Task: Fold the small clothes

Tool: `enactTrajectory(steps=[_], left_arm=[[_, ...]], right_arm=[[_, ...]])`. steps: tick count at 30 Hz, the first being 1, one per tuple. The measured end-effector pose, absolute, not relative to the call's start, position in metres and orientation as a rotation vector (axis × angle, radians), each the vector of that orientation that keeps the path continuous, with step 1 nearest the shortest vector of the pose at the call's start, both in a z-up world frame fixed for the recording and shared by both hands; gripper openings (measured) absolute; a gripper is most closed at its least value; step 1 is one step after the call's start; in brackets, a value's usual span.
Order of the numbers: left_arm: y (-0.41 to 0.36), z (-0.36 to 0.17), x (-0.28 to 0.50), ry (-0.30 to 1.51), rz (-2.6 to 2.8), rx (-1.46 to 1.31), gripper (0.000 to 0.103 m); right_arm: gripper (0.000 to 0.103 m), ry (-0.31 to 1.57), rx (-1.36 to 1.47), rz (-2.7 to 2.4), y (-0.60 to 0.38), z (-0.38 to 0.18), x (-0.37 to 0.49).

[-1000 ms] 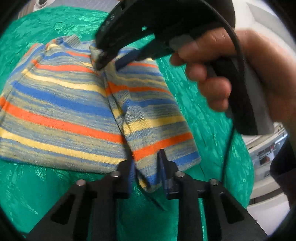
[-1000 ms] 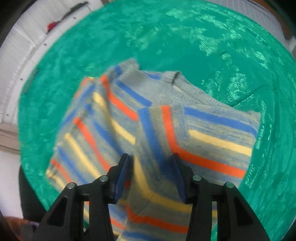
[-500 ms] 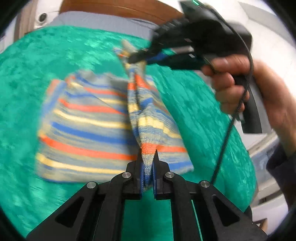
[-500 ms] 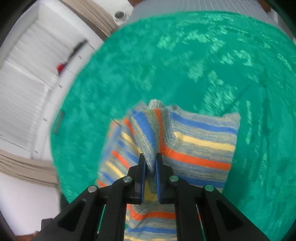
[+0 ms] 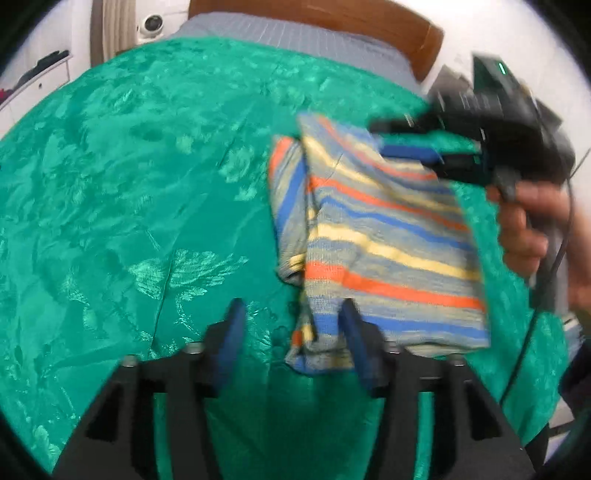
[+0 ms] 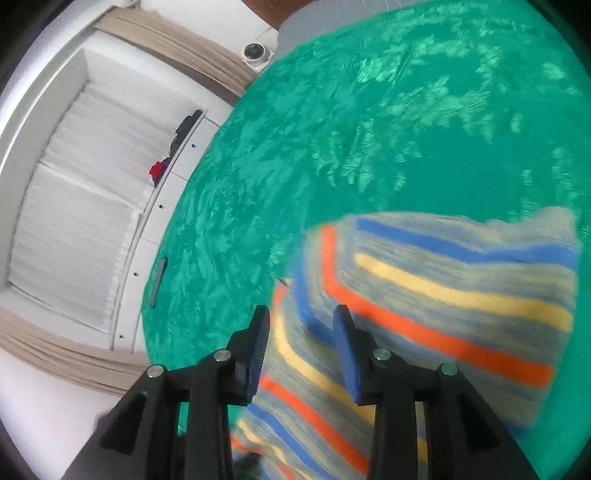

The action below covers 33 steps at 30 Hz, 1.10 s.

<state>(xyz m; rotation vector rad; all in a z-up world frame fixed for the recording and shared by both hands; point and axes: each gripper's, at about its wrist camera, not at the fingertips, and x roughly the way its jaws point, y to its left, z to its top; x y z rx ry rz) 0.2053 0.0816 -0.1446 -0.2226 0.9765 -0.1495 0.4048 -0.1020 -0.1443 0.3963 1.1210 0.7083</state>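
The left gripper (image 5: 291,332) stands wide open over a green patterned tablecloth (image 5: 147,206), its jaws having just been opening; a corner of the striped knit garment (image 5: 384,236) sits by the right-hand blue pad (image 5: 354,343), but nothing is pinched between the two pads. The right gripper (image 6: 301,339), seen from its own camera, is partly open, its jaws also having just been opening; the garment's folded edge lies below and between them, and no pad presses on the cloth. From the left wrist view, the right gripper's black body (image 5: 491,147) hovers at the far corner of the garment, held in a person's hand (image 5: 532,229) with a black cable (image 5: 543,295) trailing down. The garment, banded in orange, blue, yellow and grey, lies folded on the tablecloth, a narrower layer showing along its left side. Beyond the table's edge are a white cabinet front (image 6: 74,229) and a brown chair back (image 5: 332,18).
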Motion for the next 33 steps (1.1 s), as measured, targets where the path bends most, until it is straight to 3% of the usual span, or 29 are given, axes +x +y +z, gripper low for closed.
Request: enactTrajectory(steps=[3, 6, 9, 11, 14, 15, 17, 18, 20, 27, 29, 30, 31, 33], left_arm=[[0.078, -0.135, 0.209, 0.929, -0.191, -0.260, 0.076], [0.076, -0.138, 0.224, 0.925, -0.156, -0.260, 0.076], [0.071, -0.163, 0.235, 1.040, -0.060, -0.201, 0.064], [0.074, -0.174, 0.229, 1.078, -0.072, -0.189, 0.064], [0.080, -0.164, 0.213, 1.084, -0.075, -0.113, 0.073], [0.085, -0.159, 0.211, 1.083, -0.084, -0.125, 0.077], [0.099, -0.144, 0.216, 1.048, -0.140, -0.200, 0.081], [0.105, -0.138, 0.226, 1.029, -0.157, -0.231, 0.090], [0.112, -0.131, 0.251, 1.016, -0.182, -0.280, 0.097], [0.092, -0.168, 0.326, 1.151, -0.334, -0.319, 0.097], [0.076, -0.167, 0.321, 1.147, -0.359, -0.293, 0.091], [0.066, -0.168, 0.320, 1.147, -0.359, -0.258, 0.070], [0.055, -0.168, 0.319, 1.141, -0.357, -0.208, 0.041], [0.039, -0.165, 0.313, 1.119, -0.336, -0.129, 0.021]], right_arm=[[0.037, 1.055, 0.200, 0.688, -0.119, -0.127, 0.369], [0.037, 1.020, 0.094, 0.728, -0.126, -0.121, 0.327], [0.037, 1.076, 0.041, 0.734, -0.125, -0.150, 0.289], [0.038, 1.149, 0.015, 0.699, -0.123, -0.185, 0.266], [0.038, 1.087, 0.060, 0.677, -0.138, -0.177, 0.239], [0.042, 1.093, 0.097, 0.672, -0.145, -0.174, 0.239], [0.066, 1.074, 0.167, 0.635, -0.162, -0.162, 0.243], [0.080, 1.038, 0.200, 0.591, -0.173, -0.155, 0.249], [0.082, 0.998, 0.262, 0.548, -0.189, -0.148, 0.268], [0.082, 1.047, 0.658, 0.577, -0.210, -0.183, 0.344], [0.072, 1.081, 0.753, 0.614, -0.199, -0.203, 0.357], [0.057, 1.088, 0.757, 0.650, -0.187, -0.208, 0.358], [0.046, 1.107, 0.683, 0.647, -0.168, -0.209, 0.357], [0.031, 1.098, 0.424, 0.563, -0.136, -0.197, 0.351]])
